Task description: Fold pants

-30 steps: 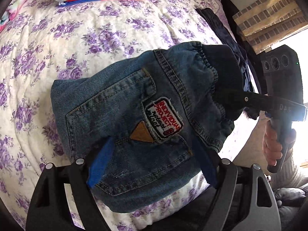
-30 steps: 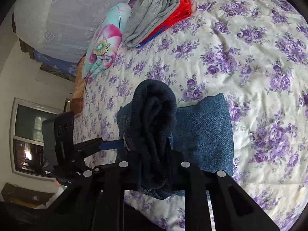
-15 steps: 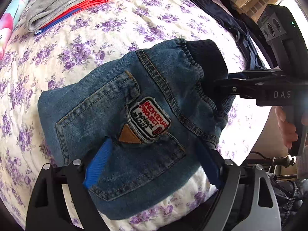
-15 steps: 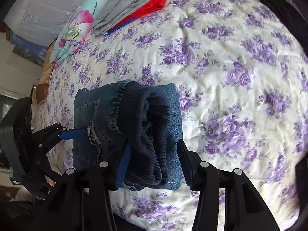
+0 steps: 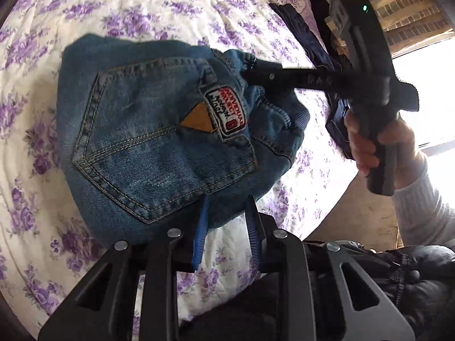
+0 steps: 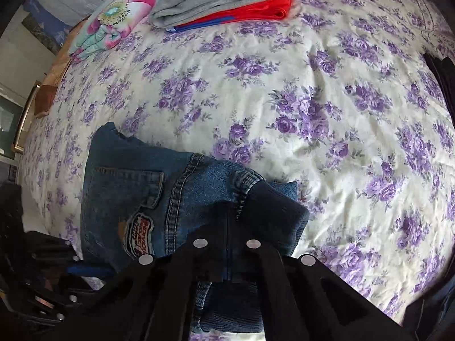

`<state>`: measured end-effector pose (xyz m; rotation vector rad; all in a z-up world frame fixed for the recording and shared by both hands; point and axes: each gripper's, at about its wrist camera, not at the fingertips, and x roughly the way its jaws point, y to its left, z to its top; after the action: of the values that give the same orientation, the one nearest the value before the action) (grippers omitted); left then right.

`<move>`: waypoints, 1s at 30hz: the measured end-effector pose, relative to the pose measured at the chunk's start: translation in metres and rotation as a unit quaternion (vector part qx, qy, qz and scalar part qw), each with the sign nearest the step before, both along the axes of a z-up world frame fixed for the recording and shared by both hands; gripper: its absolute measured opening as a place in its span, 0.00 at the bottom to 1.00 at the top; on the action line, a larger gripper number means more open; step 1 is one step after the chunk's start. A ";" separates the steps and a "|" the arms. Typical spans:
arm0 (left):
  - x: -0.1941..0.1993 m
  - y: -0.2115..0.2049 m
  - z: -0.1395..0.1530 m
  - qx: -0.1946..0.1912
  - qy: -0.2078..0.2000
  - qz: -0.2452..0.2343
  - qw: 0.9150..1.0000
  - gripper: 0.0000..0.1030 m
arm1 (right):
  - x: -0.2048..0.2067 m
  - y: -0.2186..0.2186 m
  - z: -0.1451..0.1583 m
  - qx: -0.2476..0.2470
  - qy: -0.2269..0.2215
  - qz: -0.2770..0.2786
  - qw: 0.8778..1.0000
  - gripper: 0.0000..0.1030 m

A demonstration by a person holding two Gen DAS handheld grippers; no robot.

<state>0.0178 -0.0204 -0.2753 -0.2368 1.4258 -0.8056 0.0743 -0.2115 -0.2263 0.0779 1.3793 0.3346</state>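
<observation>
Denim pants (image 5: 159, 130), folded into a thick bundle, lie on your flowered bedspread (image 6: 312, 91). Your left gripper (image 5: 227, 221) sits at the bundle's near edge, jaws closing with denim between the blue pads (image 5: 200, 227). Your right gripper (image 6: 227, 216) is clamped tight at the ribbed waistband (image 6: 278, 213), pressing on it from above.

Left wrist view: we look steeply down past our left gripper (image 5: 226, 221), close over the folded jeans (image 5: 159, 130) at the bed's (image 5: 34, 227) near edge. Right wrist view: steeper, equally close, facing the far edge. Both share the jeans and floral bedspread (image 6: 312, 113).
</observation>
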 end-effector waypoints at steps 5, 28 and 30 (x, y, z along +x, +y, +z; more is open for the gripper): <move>-0.012 0.018 0.018 -0.011 -0.009 0.034 0.999 0.23 | 0.012 0.063 0.072 -0.007 -0.075 0.083 0.994 0.06; 0.002 0.072 0.025 0.016 -0.035 0.131 0.991 0.86 | 0.012 0.099 0.078 0.000 -0.105 0.098 0.990 0.79; 0.008 0.089 0.019 0.005 -0.023 0.156 0.988 0.86 | -0.004 0.060 0.086 -0.012 -0.114 0.061 0.991 0.79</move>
<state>0.0257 0.0690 -0.2567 -0.4201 1.3083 -0.5443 0.0700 -0.1519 -0.1402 -0.0642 1.1629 0.4168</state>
